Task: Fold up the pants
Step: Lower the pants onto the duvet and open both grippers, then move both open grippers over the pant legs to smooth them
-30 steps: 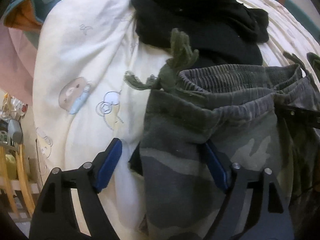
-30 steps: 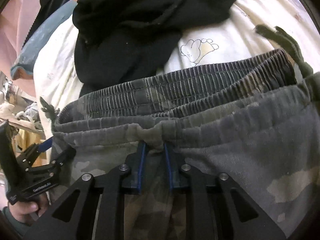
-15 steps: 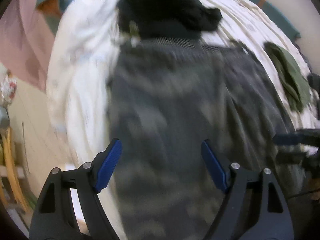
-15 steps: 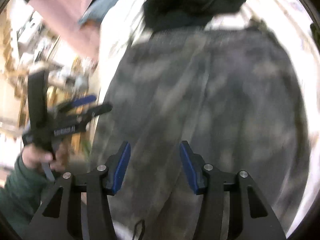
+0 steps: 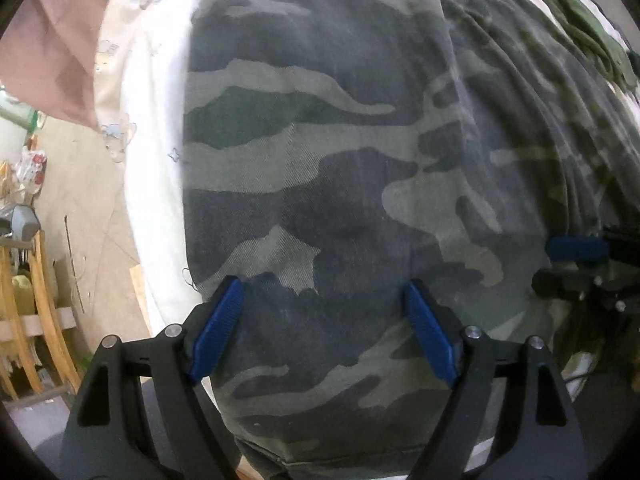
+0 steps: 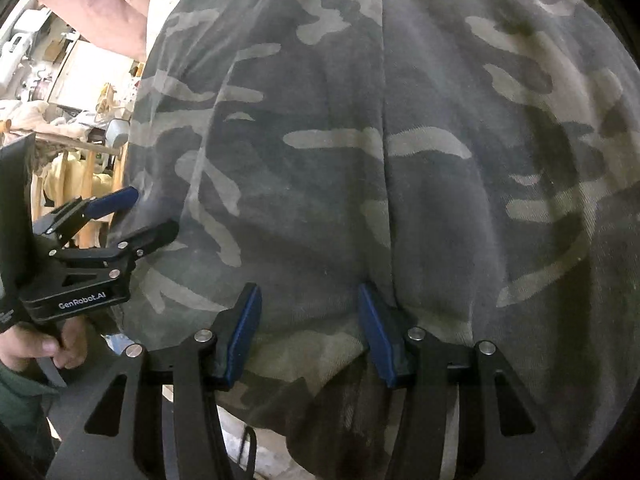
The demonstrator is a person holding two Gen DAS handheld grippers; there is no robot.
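The camouflage pants [image 5: 320, 140] lie flat on the bed, legs side by side, and fill both views [image 6: 400, 160]. My left gripper [image 5: 322, 292] hangs open and wide over the left leg near its lower end, with nothing between the blue pads. My right gripper [image 6: 309, 292] is open above the seam between the legs, pads clear of the cloth. In the right wrist view the left gripper [image 6: 120, 216] sits at the pants' left edge, held by a hand [image 6: 36, 344]. The right gripper [image 5: 576, 252] shows at the right edge of the left wrist view. The waistband is out of view.
A white printed duvet [image 5: 152, 160] lies under the pants and drops off at the bed's left edge. A green garment [image 5: 592, 32] lies at the far right. Pink fabric [image 5: 48, 60] hangs at the upper left. Wooden furniture [image 5: 32, 300] stands on the floor below.
The right gripper let go of the waistband and opened. Both grippers travelled from the waistband down along the legs. The black garment and the drawstring have left the view.
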